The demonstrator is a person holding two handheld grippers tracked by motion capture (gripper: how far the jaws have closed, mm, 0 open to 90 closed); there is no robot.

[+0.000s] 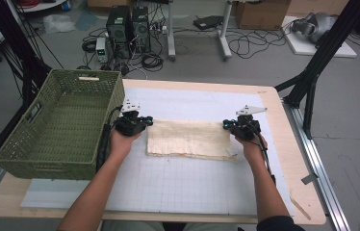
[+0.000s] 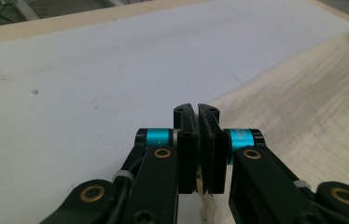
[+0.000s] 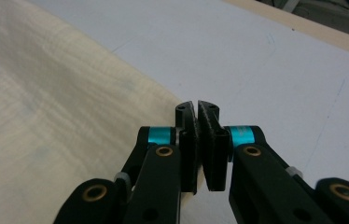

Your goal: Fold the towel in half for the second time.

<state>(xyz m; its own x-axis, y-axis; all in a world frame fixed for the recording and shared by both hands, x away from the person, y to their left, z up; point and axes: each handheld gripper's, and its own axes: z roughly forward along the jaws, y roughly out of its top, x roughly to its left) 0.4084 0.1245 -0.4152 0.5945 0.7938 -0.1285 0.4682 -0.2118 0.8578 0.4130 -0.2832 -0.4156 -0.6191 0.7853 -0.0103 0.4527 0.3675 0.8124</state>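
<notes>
Folded cream cloth [image 1: 187,138] lying flat on the white gridded mat [image 1: 178,183], spanning the gap between the two tongs. Green woven basket [image 1: 57,122] stands just outside the left gripper [image 1: 145,120], away from the cloth. Left gripper: jaws closed, pinching the cloth's left edge, a scrap of fabric showing between the pads. Right gripper [image 1: 226,125]: jaws closed at the cloth's right edge; whether fabric is caught between them cannot be told.
</notes>
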